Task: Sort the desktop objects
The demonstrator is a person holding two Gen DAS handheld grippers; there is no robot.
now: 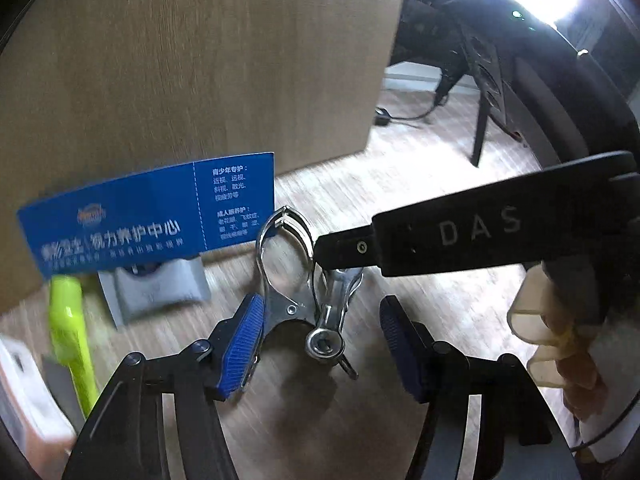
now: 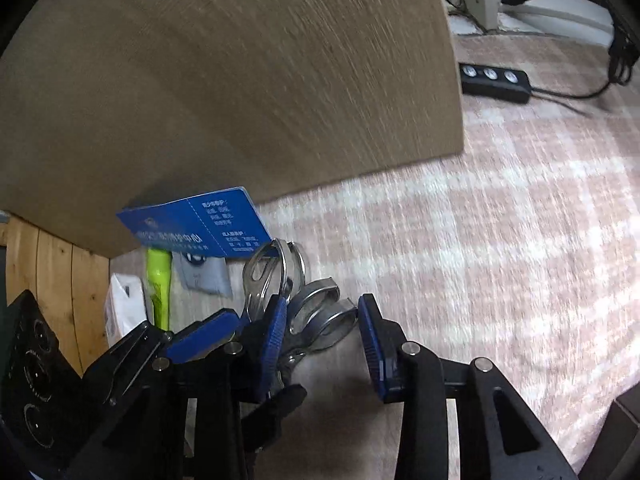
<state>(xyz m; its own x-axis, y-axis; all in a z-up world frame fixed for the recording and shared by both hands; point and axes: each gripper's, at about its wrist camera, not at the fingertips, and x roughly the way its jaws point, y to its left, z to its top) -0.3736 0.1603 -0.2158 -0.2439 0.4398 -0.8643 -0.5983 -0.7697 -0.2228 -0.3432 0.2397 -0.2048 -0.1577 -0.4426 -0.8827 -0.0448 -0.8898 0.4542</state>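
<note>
Left gripper (image 1: 320, 336) half-spread around shiny metal spring clamp (image 1: 298, 276), pads apparently not pressing. Right gripper (image 2: 322, 344) fingers grasp the clamp, seemingly.

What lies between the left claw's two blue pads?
A bunch of silver metal clips lies there, nearer one pad of the left claw than the other. The left wrist view shows it.
</note>
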